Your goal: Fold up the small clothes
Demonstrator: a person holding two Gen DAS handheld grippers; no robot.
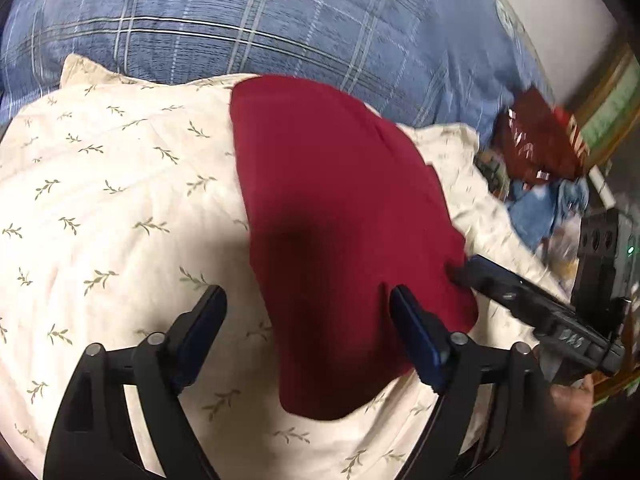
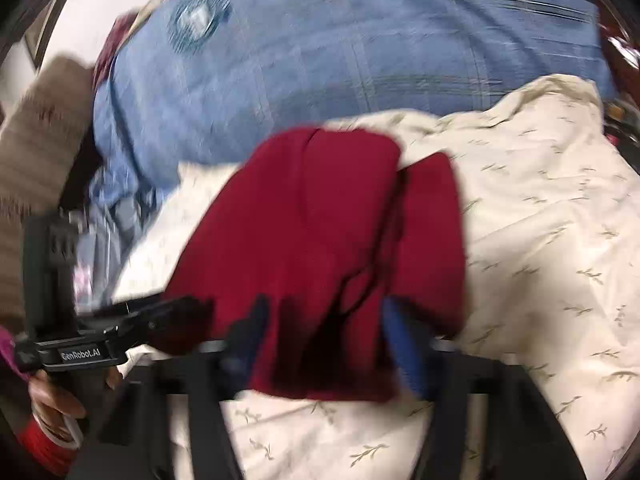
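Garment: your dark red knit cloth [image 1: 344, 216] lay flat on the leaf-print cream pillow [image 1: 120, 200], ready for folding.
Left gripper [image 1: 308, 300]: fingers apart, straddling its edge.
Right gripper [image 2: 324, 320]: fingers apart, cloth between.

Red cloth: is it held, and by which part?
Nothing grips the red cloth. Left gripper open over its near edge; right gripper, also open, meets its right edge.

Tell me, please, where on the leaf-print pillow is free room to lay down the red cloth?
The leaf-print pillow is bare left of the red garment, up to the blue plaid pillow. In the right wrist view, bare fabric also lies right of the garment. Its far right end, beside a clothes pile, is crowded.
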